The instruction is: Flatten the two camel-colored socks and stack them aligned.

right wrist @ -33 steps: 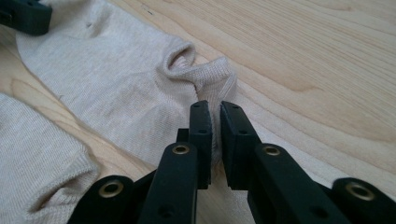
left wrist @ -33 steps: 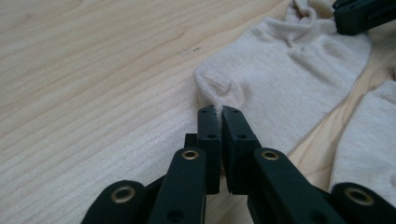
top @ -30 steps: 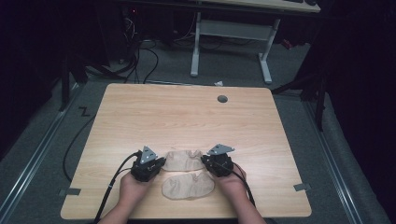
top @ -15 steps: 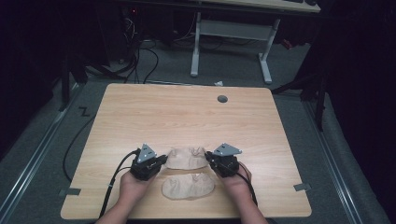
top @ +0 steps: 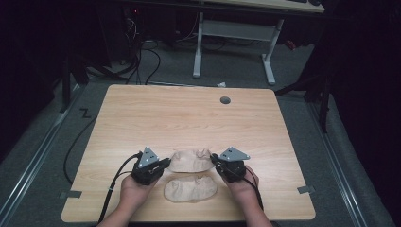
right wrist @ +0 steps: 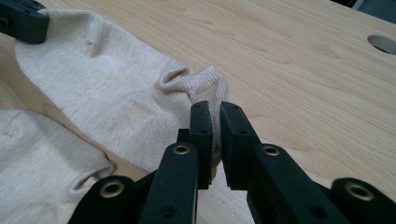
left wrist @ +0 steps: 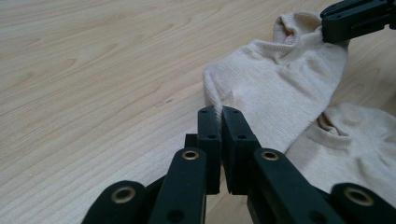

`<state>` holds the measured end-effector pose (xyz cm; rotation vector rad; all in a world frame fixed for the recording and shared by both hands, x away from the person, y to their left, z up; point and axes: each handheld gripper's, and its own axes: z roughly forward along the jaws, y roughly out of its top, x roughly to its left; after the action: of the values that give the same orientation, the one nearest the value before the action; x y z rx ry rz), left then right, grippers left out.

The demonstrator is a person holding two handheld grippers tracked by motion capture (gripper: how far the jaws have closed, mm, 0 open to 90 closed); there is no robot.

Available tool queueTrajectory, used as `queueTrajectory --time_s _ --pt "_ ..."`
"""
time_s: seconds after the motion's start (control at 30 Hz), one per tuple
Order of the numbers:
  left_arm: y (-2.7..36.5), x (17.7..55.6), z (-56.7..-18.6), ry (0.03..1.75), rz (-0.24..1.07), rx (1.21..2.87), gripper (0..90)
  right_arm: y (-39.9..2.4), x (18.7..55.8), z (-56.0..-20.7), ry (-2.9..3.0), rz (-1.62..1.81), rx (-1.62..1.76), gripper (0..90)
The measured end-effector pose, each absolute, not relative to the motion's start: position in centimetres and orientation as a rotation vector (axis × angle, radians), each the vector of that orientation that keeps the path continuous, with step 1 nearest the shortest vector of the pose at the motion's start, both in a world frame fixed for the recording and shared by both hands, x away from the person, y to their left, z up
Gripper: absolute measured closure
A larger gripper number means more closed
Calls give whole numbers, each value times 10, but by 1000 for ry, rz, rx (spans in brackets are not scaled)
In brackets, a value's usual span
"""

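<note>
Pinching ribbed beige sock [top: 190, 161] w/ both tongs.

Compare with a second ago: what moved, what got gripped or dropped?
The right gripper has lifted its end of the far sock slightly and edged outward, stretching it. Nothing was newly grabbed or released: the left gripper and the right one stay clamped on opposite ends. The near sock and the table are unchanged.

Far tabletop [top: 189, 113] lies bare; second sock [top: 190, 188] lies between the hands.
</note>
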<state>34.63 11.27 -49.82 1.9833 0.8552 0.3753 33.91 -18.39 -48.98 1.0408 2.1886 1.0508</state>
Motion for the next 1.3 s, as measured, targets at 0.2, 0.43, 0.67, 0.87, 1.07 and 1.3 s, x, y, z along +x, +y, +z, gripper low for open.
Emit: queueTrajectory --time_s 0.2,0.43,0.67,0.87,1.07,1.3 --pt "113 337 -491 828 390 1991 866 -185 328 -482 2171 1059 1009 837" --pt "115 325 -485 814 389 1992 865 -186 315 -478 2170 1055 973 838" --pt "114 304 -485 801 340 2029 866 -191 293 -472 2171 1076 936 838" --pt "119 287 -486 796 300 2062 866 -191 273 -478 2211 1070 917 838" --pt "121 277 -494 817 289 2099 866 -185 263 -489 2280 1038 906 838" --pt "122 273 -499 826 293 2117 864 -184 265 -495 2316 1029 913 837"
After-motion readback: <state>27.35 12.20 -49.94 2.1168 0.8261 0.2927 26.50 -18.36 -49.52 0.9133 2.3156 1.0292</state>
